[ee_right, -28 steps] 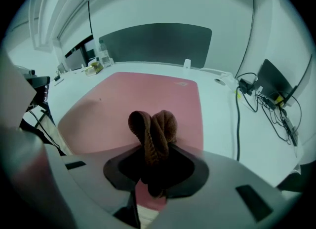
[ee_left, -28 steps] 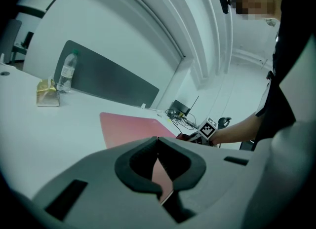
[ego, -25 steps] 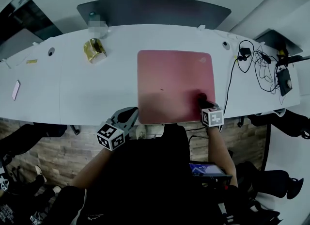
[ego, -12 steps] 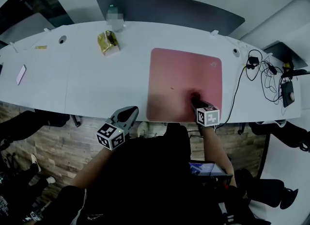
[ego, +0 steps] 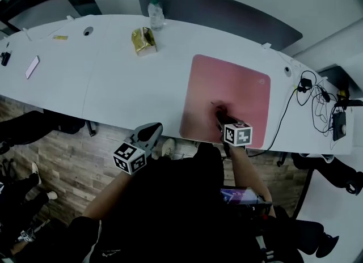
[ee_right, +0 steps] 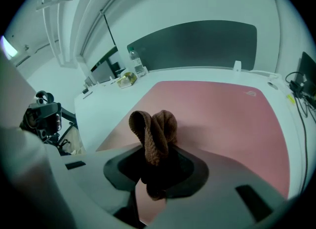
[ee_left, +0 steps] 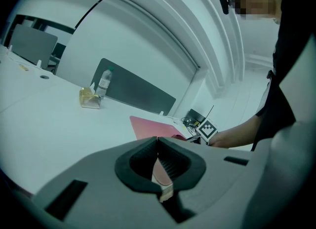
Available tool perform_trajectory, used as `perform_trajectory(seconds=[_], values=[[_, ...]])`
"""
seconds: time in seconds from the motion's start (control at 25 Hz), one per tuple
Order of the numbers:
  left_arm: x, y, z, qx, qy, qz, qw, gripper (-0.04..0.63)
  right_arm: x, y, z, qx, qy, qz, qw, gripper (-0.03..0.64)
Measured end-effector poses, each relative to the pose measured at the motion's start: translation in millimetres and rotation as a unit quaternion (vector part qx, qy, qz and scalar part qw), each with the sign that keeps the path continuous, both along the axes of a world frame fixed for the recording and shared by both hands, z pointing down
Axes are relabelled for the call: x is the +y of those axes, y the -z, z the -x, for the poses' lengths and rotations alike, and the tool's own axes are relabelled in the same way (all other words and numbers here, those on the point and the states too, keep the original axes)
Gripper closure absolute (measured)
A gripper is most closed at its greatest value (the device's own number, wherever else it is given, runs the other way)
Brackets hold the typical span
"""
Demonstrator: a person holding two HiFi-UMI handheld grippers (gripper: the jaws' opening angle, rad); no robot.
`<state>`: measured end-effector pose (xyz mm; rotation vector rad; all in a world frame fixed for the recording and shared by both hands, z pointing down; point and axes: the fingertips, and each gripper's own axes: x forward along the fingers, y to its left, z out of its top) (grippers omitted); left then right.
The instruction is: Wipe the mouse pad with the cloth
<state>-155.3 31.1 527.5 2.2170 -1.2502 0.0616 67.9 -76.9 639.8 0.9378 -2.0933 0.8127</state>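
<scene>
The right gripper [ee_right: 155, 160] is clamped on a bunched brown knitted cloth [ee_right: 154, 133]. A wad of it sticks up past the jaw tips & the rest is wedged btwn the dark pads. In the head view the right gripper [ego: 219, 115] reaches over the near edge of the pink rectangular mouse pad [ego: 232, 89], w/ the cloth [ego: 220, 110] down on the pad's near-centre area, a bit left of its middle. The pad lies flat on the long white surface [ego: 113, 86], towards its right end. In the right gripper view the mouse pad [ee_right: 222, 117] fills most of the field ahead of the cloth.

The left gripper [ee_left: 158, 141] has its jaws pressed together w/ nothing btwn them. It's held off the surface's near edge [ego: 148, 133], over the wood floor [ego: 74, 160] & well apart from the pad.

Other items on the surface:
- A crumpled gold foil packet [ego: 143, 41] sits nr the far edge.
- A clear plastic bottle [ego: 155, 13] stands just behind the packet, by a dark grey divider panel [ego: 227, 13].
- A small flat phone [ego: 32, 66] lies at far left.
- A tangle of black cables [ego: 315, 94] lies past the pad's right side.
</scene>
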Motion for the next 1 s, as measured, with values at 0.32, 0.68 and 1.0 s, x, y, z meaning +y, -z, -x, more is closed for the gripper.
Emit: perform_trajectory(seconds=[0.32,0.68,1.0], values=[[16.8,-2.9,11.8,0.006,0.034,0.005,0.9994,0.587,1.5,0.9,48.3,-0.037,0.018,0.017,0.999,0.499],[33.7,-3.6,28.7,0.005,0.079,0.009,0.9968,0.586,6.9,1.4,106.0,-0.069,0.054,0.033,0.996,0.499],[45.4,-6.2,40.1,-0.001,0.095,0.015,0.9953,0.586,14.1,1.8,151.5,-0.094,0.075,0.043,0.992,0.499]])
